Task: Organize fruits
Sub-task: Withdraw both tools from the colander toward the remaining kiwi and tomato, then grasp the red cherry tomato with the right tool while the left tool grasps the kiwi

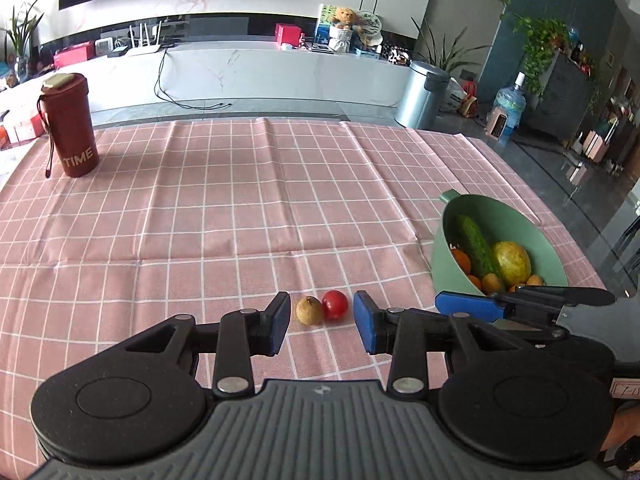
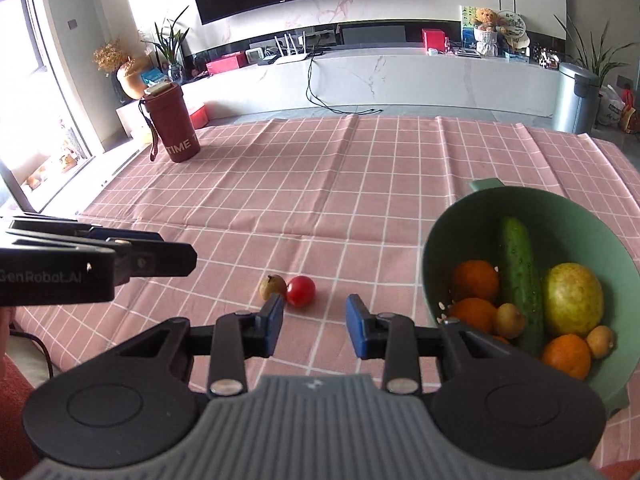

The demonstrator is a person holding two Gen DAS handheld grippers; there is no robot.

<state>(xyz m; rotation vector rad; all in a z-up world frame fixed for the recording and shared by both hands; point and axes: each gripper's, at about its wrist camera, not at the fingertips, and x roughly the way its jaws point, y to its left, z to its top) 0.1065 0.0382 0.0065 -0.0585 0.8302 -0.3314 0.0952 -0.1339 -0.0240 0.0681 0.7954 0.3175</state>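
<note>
On a pink checked tabletop, both tongs, left and right, gape empty. A cherry tomato touches a small brown fruit at its 9 o'clock. A green bowl of produce sits at 3 o'clock.

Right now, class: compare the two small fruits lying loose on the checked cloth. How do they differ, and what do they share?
The cherry tomato is glossy red; the small brown fruit is dull tan. The cherry tomato looks smooth and round, while the small brown fruit shows a little stem nub on top. In both views the small brown fruit lies to the left of the cherry tomato. They share much: similar size, side by side, both outside the green bowl, neither gripped.
</note>
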